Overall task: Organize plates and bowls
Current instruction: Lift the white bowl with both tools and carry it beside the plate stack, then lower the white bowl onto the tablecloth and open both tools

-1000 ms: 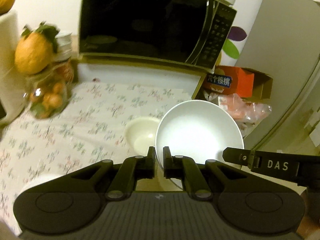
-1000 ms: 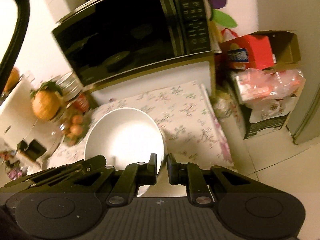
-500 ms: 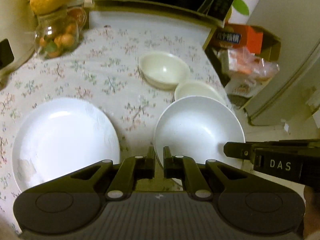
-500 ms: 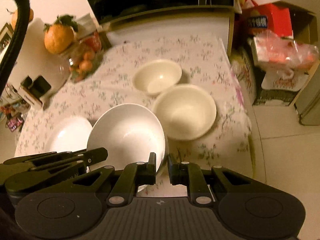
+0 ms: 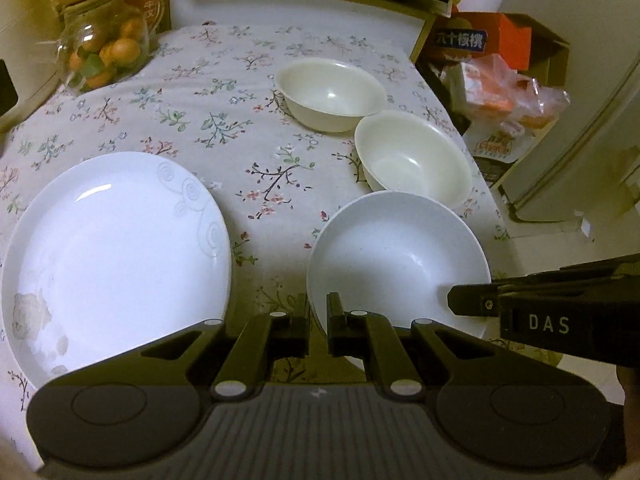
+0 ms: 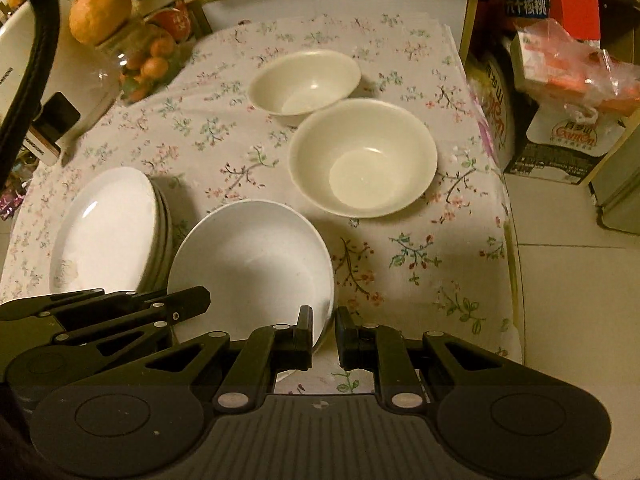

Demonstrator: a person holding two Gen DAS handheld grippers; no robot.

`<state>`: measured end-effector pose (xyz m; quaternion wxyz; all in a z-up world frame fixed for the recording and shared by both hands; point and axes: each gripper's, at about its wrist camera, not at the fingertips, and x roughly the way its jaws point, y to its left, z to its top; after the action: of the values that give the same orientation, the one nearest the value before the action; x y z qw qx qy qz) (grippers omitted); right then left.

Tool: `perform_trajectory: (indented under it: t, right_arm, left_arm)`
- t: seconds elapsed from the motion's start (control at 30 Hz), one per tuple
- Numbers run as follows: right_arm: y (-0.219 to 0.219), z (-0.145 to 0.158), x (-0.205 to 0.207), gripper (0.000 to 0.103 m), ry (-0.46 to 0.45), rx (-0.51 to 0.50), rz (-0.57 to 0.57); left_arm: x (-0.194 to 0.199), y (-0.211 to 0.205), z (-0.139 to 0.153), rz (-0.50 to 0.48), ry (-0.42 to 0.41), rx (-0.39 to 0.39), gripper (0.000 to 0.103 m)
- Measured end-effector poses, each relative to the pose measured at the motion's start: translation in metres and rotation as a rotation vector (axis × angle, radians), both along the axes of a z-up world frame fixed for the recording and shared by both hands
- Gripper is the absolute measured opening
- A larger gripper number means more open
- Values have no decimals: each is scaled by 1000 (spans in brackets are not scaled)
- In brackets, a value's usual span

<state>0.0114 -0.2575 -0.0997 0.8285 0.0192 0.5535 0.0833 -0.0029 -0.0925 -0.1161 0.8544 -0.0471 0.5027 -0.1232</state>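
**Two grippers, one white bowl on its way down**

Two grippers share a wide, shallow white ceramic bowl: the left gripper has its jaws clamped on the near-left rim, and the right gripper has its jaws clamped on the near-right rim. The bowl hangs just above the floral-clothed surface, right in front of both sets of jaws.

Just beyond the jaws sit two cream bowls, the nearer cream bowl and the farther cream bowl, close together. Off to the left of the jaws lies a stack of white dinner plates with an embossed swirl.

My reading is that the bowl is being set down or carried toward its fellows. To do this well, both hands should keep level with each other so the rim does not twist in either grip, lower slowly, and let go only once the base is fully seated. Watch the clearance to the plate stack and the nearer cream bowl.
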Motion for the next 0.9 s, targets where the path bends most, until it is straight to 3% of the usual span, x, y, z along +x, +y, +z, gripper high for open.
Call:
perform_trajectory:
  t: [0.9]
  right_arm:
    - [-1, -20, 8, 15, 73, 11, -11]
  left_arm:
    - [6, -4, -8, -17, 9, 34, 8]
